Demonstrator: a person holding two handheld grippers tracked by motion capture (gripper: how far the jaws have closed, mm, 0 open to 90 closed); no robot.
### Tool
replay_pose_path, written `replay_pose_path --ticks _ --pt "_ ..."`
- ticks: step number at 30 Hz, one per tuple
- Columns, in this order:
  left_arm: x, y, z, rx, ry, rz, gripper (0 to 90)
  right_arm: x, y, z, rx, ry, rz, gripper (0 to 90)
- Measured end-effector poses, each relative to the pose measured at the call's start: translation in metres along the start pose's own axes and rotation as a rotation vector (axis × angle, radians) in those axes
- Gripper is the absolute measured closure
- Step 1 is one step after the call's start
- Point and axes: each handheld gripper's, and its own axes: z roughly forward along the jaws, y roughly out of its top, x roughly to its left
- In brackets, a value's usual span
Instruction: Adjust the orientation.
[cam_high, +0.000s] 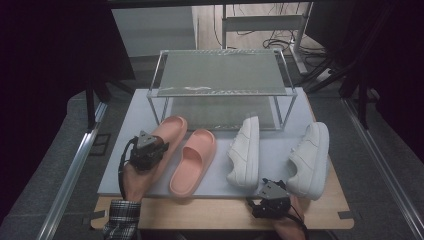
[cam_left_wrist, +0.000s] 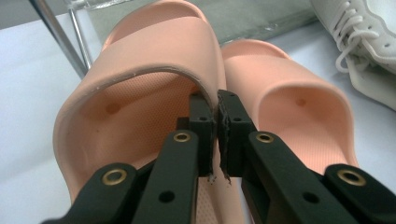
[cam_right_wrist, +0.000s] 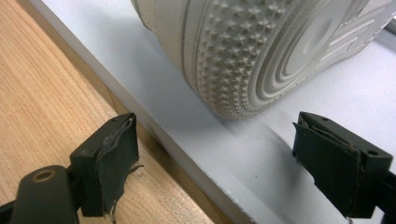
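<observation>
Pink foam is what the left tool (cam_high: 148, 148) has hold of: seen from above at the lower left of the frame, it sits over the heel end of the left pink slide (cam_high: 167, 131), the hand (cam_high: 134, 179) under it coming up from the bottom edge in a checked sleeve (cam_high: 121, 223). In the left gripper view its two black jaws are pressed nearly together on the edge of that slide's strap (cam_left_wrist: 154, 56), one pad inside the strap and one outside. The right pink slide (cam_left_wrist: 289, 93) lies just beside it, sides touching or nearly so.

Both slides rest on a pale grey board (cam_high: 120, 145) that lies on the wooden bench (cam_high: 210, 212). Behind them, in the upper middle of the frame, stands a two-tier metal rack (cam_high: 222, 82), both shelves bare, the slide's toe just before its left front leg.

To the right of the slides a white sneaker (cam_high: 246, 152) lies tipped on its side, and a second white sneaker (cam_high: 311, 159) sits further right, well apart from it, its heel close to the board's near edge.

At the lower right of the frame the right tool (cam_high: 263, 196) hovers low over the bench's bare wood strip. In the right gripper view its jaws stand wide apart with nothing between them, aimed at the second sneaker's studded sole (cam_right_wrist: 261, 51), astride the board's front edge (cam_right_wrist: 187, 154). Open board lies between the two sneakers.
</observation>
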Motion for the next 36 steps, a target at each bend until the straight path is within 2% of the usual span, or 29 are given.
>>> replay_pose_path --ticks 36 --pt "0.007 0.031 0.062 -0.005 0.036 -0.042 85.6 -0.001 0.000 0.000 -0.001 0.003 -0.003 14.7"
